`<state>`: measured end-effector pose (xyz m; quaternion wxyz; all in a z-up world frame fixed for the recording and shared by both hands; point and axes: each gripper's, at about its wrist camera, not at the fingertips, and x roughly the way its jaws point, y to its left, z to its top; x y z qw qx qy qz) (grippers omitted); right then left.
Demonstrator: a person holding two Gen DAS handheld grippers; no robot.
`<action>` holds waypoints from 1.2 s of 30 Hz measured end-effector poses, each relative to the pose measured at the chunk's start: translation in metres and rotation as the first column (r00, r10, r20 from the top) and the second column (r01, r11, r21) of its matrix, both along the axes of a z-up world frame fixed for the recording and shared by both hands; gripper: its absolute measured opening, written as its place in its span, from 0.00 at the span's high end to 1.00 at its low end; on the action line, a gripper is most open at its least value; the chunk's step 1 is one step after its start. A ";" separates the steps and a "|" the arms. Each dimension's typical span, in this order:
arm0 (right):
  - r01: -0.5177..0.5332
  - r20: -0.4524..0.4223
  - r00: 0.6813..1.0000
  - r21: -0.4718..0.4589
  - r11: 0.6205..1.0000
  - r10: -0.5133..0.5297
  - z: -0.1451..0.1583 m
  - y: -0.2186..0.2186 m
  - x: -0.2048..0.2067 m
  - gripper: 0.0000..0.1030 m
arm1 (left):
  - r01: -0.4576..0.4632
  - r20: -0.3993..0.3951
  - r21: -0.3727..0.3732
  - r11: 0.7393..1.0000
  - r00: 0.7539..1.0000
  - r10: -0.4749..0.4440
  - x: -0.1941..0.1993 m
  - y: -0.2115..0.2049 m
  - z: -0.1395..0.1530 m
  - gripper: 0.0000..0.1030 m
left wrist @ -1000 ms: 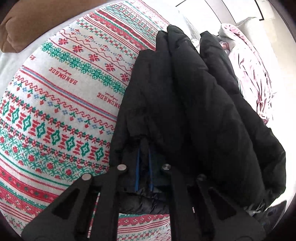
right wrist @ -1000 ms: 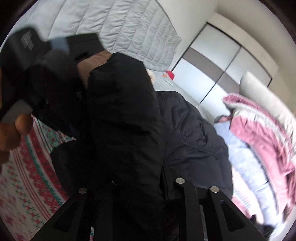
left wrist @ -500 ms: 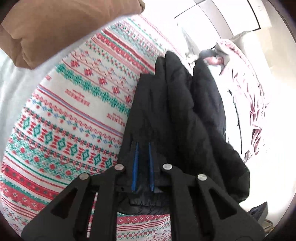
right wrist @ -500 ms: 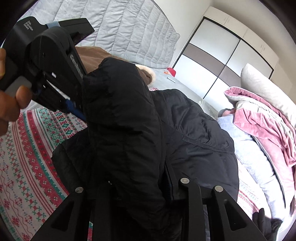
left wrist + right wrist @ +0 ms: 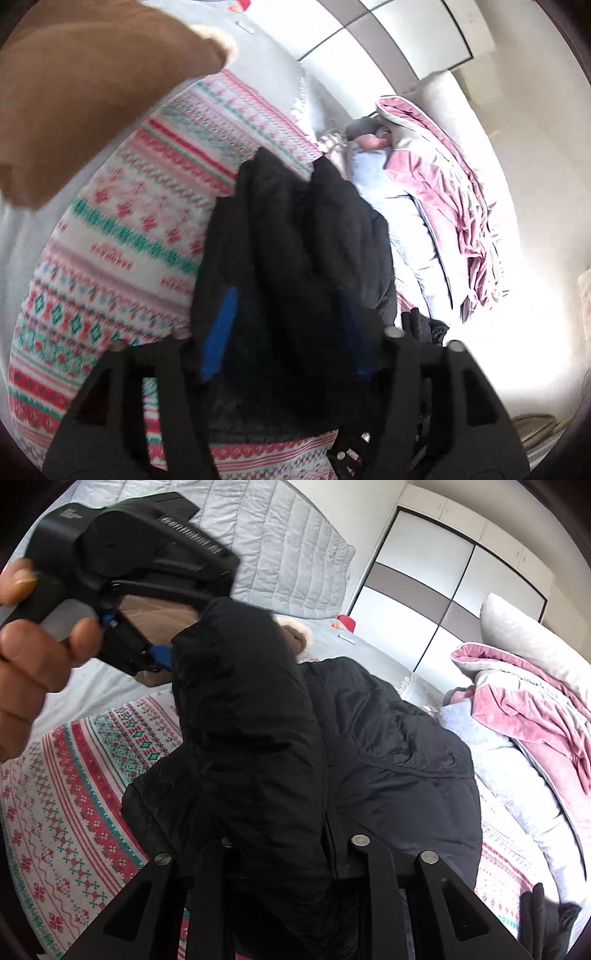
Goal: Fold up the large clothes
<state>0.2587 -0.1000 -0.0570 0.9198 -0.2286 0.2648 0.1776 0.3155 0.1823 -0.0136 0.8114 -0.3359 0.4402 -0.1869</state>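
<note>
A large black puffer jacket hangs bunched over a red, green and white patterned blanket on a bed. My left gripper has its blue-padded fingers spread wide, with jacket fabric lying between them. In the right wrist view the left gripper sits at the jacket's upper edge, held in a hand. My right gripper is shut on a thick fold of the jacket, which hides its fingertips.
A brown garment lies at the far left of the bed. A pink and grey duvet and a pale blue cloth lie to the right. A grey quilted headboard and wardrobe doors stand behind.
My left gripper's fingers have spread from nearly together to wide apart, and it has tilted up and away. The right gripper keeps its hold on the jacket.
</note>
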 end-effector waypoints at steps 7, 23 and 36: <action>-0.011 0.120 0.993 -0.047 0.999 0.016 0.011 -0.008 -0.019 0.83 | 0.061 -0.004 -0.064 0.996 0.998 -0.061 0.001 -0.012 -0.003 0.38; -0.141 -0.045 0.990 -0.110 0.984 0.137 -0.028 0.000 -0.006 0.60 | 0.048 -0.062 0.348 0.936 0.998 -0.028 0.015 -0.060 -0.018 0.51; 0.102 -0.308 0.950 0.473 0.875 0.056 0.048 -0.165 0.045 0.43 | 0.026 0.048 0.694 0.720 0.995 -0.083 -0.002 -0.097 -0.014 0.73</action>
